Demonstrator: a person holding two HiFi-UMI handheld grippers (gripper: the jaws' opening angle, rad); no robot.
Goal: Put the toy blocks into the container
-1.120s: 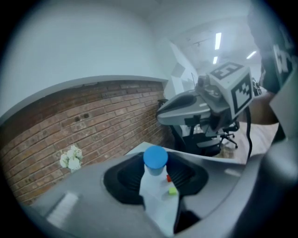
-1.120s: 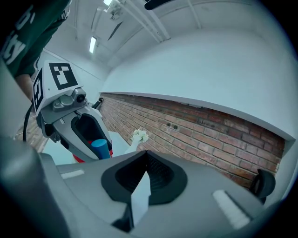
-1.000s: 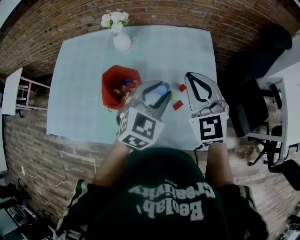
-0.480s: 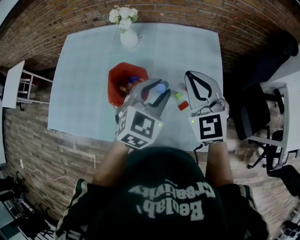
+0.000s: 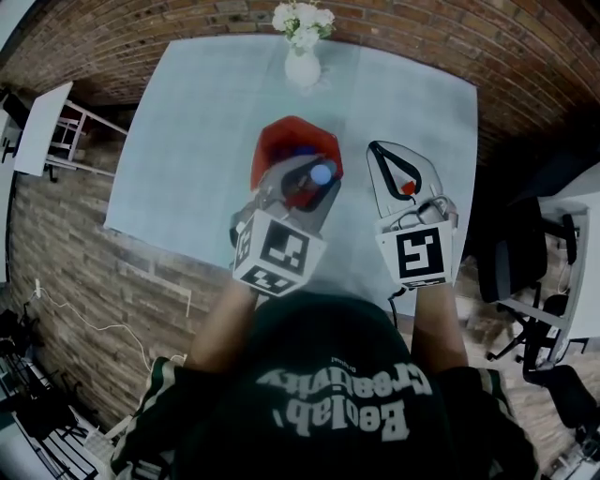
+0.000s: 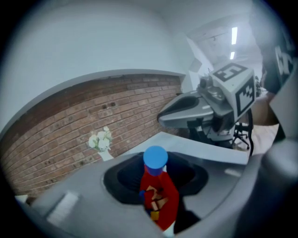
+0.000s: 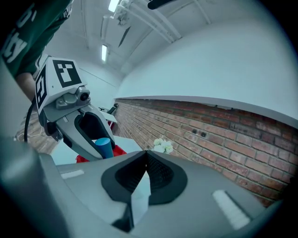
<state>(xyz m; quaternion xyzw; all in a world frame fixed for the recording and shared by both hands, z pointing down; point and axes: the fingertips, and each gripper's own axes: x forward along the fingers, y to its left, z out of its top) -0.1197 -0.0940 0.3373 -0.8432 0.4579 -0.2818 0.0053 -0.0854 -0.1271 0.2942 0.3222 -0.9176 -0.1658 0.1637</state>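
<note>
The left claw (image 5: 319, 176) grips a smooth blue cylinder (image 6: 155, 160) above the red container (image 5: 281, 145). The right claw (image 7: 145, 160) is closed, empty

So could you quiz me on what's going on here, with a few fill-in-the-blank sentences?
1. The left gripper is clamped on a ___ cylinder block.
2. The container seen past its jaws is coloured ___.
3. The right gripper, jaws together, holds ___.
4. The white vase holds ___.

Missing words: blue; red; nothing; flowers.
</note>
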